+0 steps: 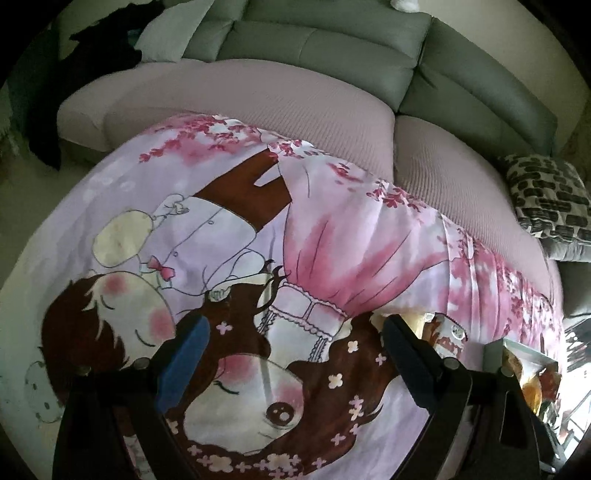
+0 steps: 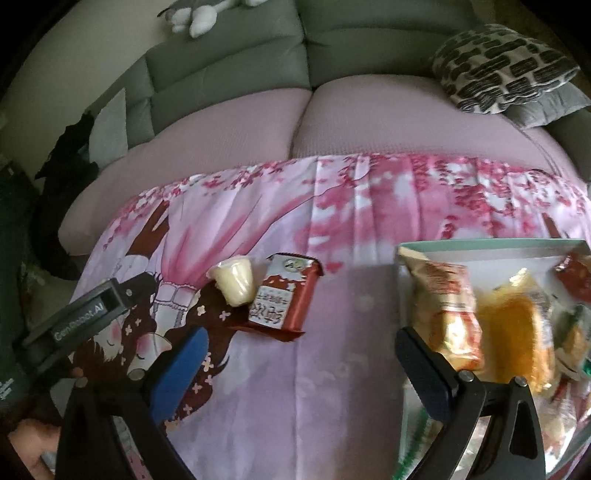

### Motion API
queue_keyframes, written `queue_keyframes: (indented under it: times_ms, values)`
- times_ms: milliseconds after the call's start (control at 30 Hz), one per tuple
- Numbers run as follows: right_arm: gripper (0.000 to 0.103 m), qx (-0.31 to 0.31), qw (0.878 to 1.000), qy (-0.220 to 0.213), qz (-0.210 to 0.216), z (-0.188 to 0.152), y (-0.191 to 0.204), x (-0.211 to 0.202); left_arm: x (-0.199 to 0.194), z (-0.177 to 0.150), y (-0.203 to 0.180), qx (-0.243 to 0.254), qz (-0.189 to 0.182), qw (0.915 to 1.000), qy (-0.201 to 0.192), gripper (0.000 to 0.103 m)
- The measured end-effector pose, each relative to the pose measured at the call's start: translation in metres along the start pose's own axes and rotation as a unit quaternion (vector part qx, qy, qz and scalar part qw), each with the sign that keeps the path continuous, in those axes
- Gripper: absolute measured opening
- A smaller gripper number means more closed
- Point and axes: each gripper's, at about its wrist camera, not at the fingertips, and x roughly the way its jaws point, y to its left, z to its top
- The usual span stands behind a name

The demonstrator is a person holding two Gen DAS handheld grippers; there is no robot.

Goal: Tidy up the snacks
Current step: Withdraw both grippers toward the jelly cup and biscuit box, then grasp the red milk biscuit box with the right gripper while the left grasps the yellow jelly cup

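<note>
A pale pudding cup point(image 2: 234, 282) lies on its side on the cartoon-printed cloth point(image 2: 332, 387), touching a red snack packet point(image 2: 282, 295). My right gripper point(image 2: 299, 343) stands open over bare cloth just short of them, with nothing between its pads. To its right, a light box point(image 2: 480, 245) holds several snack bags, among them a striped bag point(image 2: 447, 306) and an orange one point(image 2: 513, 332). My left gripper point(image 1: 291, 332) is open above the cloth, holding nothing. In its view the red packet point(image 1: 448, 334) and the box point(image 1: 493, 354) sit beyond its right finger.
The cloth covers a low surface in front of a grey sofa point(image 1: 332, 48) with pink seat covers point(image 2: 369, 122). A black-and-white cushion point(image 2: 502, 66) and a plush toy point(image 2: 199, 14) lie on the sofa. One of the left gripper's fingers point(image 2: 92, 314) and a hand point(image 2: 29, 439) appear at left.
</note>
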Motion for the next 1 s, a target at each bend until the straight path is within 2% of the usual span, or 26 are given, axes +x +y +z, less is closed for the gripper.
queue_keyframes:
  times_ms: [300, 533, 600, 633, 733, 800, 933, 1000]
  values:
    - [0.084, -0.015, 1.0, 0.023, -0.011, 0.005, 0.009, 0.034, 0.018, 0.009, 0.0, -0.006, -0.031, 0.9994, 0.011, 0.095]
    - [0.082, -0.018, 0.999, 0.03, -0.011, 0.007, 0.012, 0.054, 0.03, 0.008, -0.012, 0.011, -0.052, 0.9984, 0.02, 0.094]
    - [0.073, -0.023, 0.999, 0.031, -0.016, 0.008, 0.014, 0.059, 0.031, 0.008, -0.016, 0.015, -0.058, 0.998, 0.02, 0.094]
    - [0.072, -0.024, 0.999, 0.032, -0.017, 0.008, 0.014, 0.06, 0.031, 0.008, -0.018, 0.018, -0.062, 0.9977, 0.019, 0.093]
    - [0.07, -0.026, 0.999, 0.029, -0.017, 0.009, 0.014, 0.062, 0.032, 0.007, -0.023, 0.025, -0.073, 0.9968, 0.021, 0.08]
    - [0.064, -0.025, 0.999, 0.027, -0.017, 0.009, 0.013, 0.062, 0.034, 0.007, -0.026, 0.026, -0.08, 0.9962, 0.023, 0.08]
    - [0.062, -0.021, 0.999, 0.028, -0.012, 0.009, 0.009, 0.063, 0.033, 0.007, -0.029, 0.023, -0.107, 0.9936, 0.027, 0.08]
    - [0.056, -0.018, 0.999, 0.026, -0.016, 0.009, 0.008, 0.062, 0.033, 0.006, -0.031, 0.023, -0.119, 0.9922, 0.028, 0.08]
